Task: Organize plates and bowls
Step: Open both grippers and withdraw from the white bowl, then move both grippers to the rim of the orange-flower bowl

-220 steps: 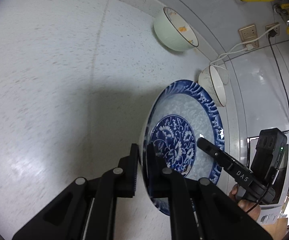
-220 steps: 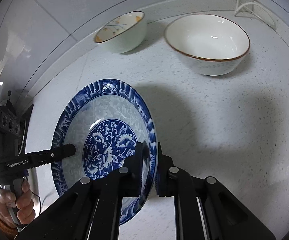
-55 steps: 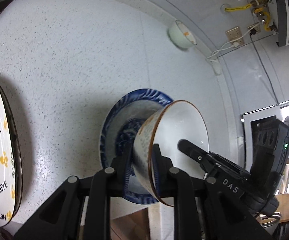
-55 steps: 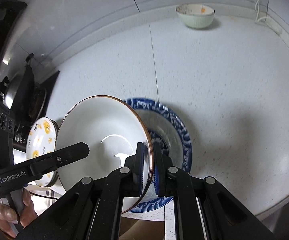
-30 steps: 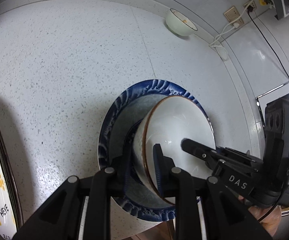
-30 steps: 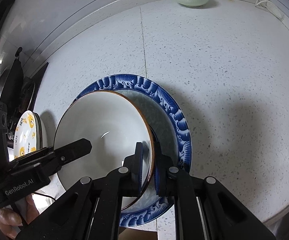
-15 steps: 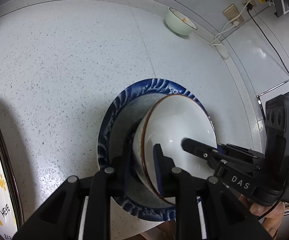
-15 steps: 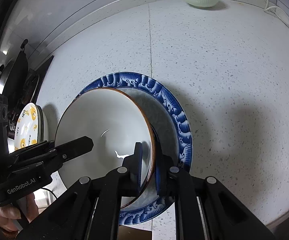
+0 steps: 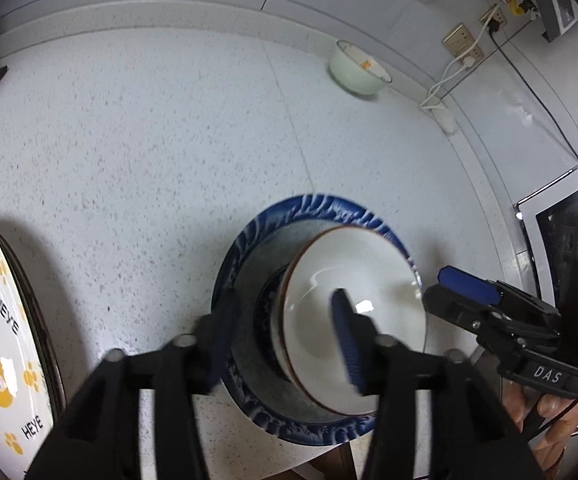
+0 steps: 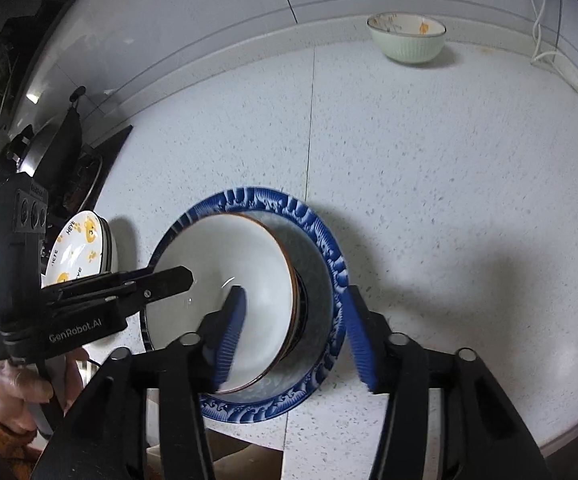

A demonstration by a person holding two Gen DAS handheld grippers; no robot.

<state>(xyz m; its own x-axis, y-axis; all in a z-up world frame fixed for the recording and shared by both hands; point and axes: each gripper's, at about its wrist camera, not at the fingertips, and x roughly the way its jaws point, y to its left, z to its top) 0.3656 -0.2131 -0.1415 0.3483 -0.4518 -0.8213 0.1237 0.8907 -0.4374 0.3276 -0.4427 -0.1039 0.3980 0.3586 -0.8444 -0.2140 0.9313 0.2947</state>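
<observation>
White bowl sits in the blue plate near the counter's front edge; both grippers spread wide around it.

The left gripper and right gripper each straddle the bowl's rim, fingers apart and gripping nothing. A green bowl stands far back by the wall. Only the right view shows the stove beyond the bear plate; only the left shows wall sockets.
</observation>
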